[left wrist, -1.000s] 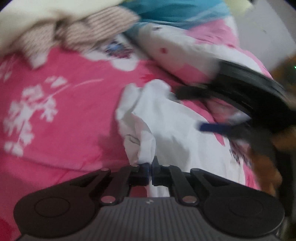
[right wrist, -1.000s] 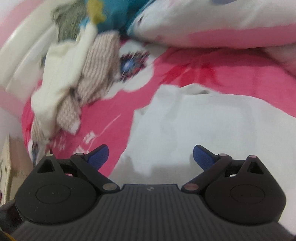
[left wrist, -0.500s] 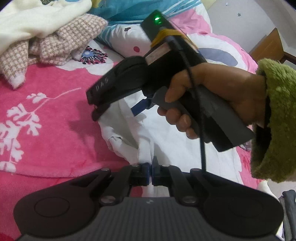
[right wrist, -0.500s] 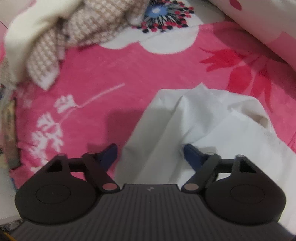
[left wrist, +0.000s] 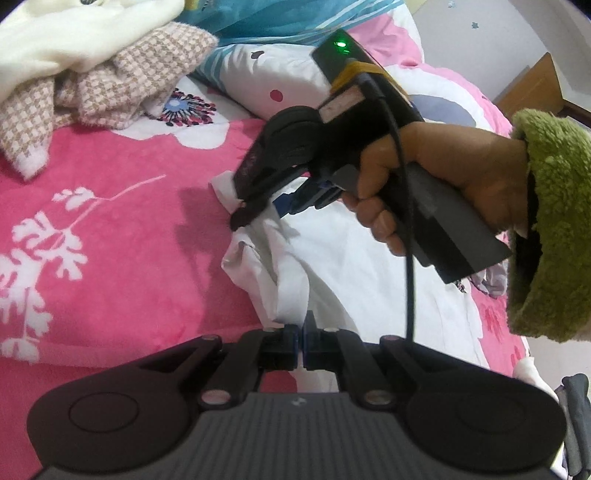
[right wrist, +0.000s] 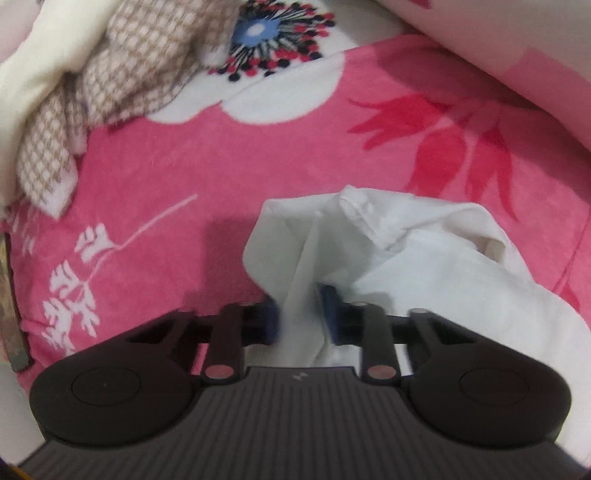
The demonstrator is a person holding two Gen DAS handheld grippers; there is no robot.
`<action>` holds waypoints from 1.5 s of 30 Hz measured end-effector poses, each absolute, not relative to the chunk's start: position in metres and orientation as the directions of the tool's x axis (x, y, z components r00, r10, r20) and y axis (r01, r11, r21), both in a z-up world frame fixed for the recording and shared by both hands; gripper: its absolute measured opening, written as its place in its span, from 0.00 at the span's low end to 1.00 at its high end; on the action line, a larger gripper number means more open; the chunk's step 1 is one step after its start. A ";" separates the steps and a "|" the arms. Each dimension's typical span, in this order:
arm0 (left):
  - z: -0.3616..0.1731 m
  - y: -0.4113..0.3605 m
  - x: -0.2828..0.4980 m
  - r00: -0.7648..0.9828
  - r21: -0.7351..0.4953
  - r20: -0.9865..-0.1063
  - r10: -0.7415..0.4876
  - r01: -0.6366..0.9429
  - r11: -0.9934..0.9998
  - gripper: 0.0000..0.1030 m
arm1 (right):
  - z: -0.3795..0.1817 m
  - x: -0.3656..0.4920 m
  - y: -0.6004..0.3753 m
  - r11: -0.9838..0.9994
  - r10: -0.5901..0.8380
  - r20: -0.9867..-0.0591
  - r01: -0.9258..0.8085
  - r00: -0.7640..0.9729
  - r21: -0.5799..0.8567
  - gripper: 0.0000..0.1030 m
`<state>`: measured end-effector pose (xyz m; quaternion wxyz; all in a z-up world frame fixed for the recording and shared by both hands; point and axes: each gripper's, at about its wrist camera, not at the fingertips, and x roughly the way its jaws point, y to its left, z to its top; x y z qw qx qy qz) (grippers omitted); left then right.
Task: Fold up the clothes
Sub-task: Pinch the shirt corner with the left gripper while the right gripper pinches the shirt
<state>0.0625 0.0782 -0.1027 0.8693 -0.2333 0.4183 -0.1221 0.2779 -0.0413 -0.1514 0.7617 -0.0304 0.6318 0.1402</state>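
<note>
A white garment (left wrist: 351, 266) lies crumpled on a pink floral blanket (left wrist: 110, 229). My left gripper (left wrist: 301, 339) is shut on a raised fold at its near edge. Farther along the same edge, my right gripper (left wrist: 258, 212) points steeply down, held by a hand in a green fleece sleeve (left wrist: 546, 221). In the right wrist view its jaws are closing, and a bunched fold of the white garment (right wrist: 424, 258) is pinched between the blue pads (right wrist: 330, 310) of the right gripper (right wrist: 301, 314). The garment's hemmed corner sticks up just beyond them.
A beige checked garment (left wrist: 110, 85) and a cream one (left wrist: 74, 33) are heaped at the far left of the bed. A white-and-pink pillow (left wrist: 280, 85) and teal cloth (left wrist: 277, 18) lie behind. Wooden furniture (left wrist: 535, 85) stands at the far right.
My right gripper came in from the right, dropped onto the garment's far edge and closed from wide open onto a fold. The left gripper kept its hold and stayed put.
</note>
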 end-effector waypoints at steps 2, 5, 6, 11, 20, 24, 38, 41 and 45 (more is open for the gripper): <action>-0.097 0.076 0.063 0.623 -0.512 -0.658 -0.423 0.041 0.858 0.02 | -0.145 0.274 -0.048 0.961 0.211 -0.961 -0.218 0.177 0.171 0.10; -0.085 0.069 0.064 0.628 -0.513 -0.634 -0.451 0.094 0.853 0.02 | -0.132 0.269 -0.068 0.958 0.261 -0.943 -0.171 0.204 0.228 0.07; -0.080 0.065 0.064 0.630 -0.513 -0.625 -0.461 0.113 0.851 0.02 | -0.126 0.268 -0.075 0.956 0.278 -0.936 -0.159 0.216 0.247 0.07; -0.052 0.032 0.063 0.638 -0.496 -0.572 -0.516 0.232 0.837 0.02 | -0.088 0.258 -0.117 0.947 0.319 -0.899 -0.125 0.298 0.295 0.07; -0.023 -0.065 0.056 0.574 -0.458 -0.509 -0.641 0.450 0.767 0.02 | -0.027 0.199 -0.241 0.940 0.301 -0.827 0.000 0.476 0.342 0.07; -0.032 -0.118 0.050 0.504 -0.434 -0.527 -0.684 0.532 0.727 0.02 | -0.029 0.159 -0.303 0.939 0.248 -0.823 0.082 0.511 0.334 0.07; -0.093 -0.238 0.056 0.334 -0.406 -0.622 -0.708 0.636 0.657 0.04 | -0.099 0.108 -0.419 0.937 0.201 -0.876 0.176 0.439 0.303 0.07; -0.107 -0.248 0.060 0.289 -0.441 -0.646 -0.707 0.615 0.654 0.22 | -0.112 0.111 -0.423 0.957 0.183 -0.900 0.138 0.396 0.255 0.10; -0.106 -0.237 0.058 0.280 -0.481 -0.649 -0.708 0.570 0.666 0.42 | -0.127 0.118 -0.432 0.974 0.122 -0.942 0.146 0.314 0.175 0.37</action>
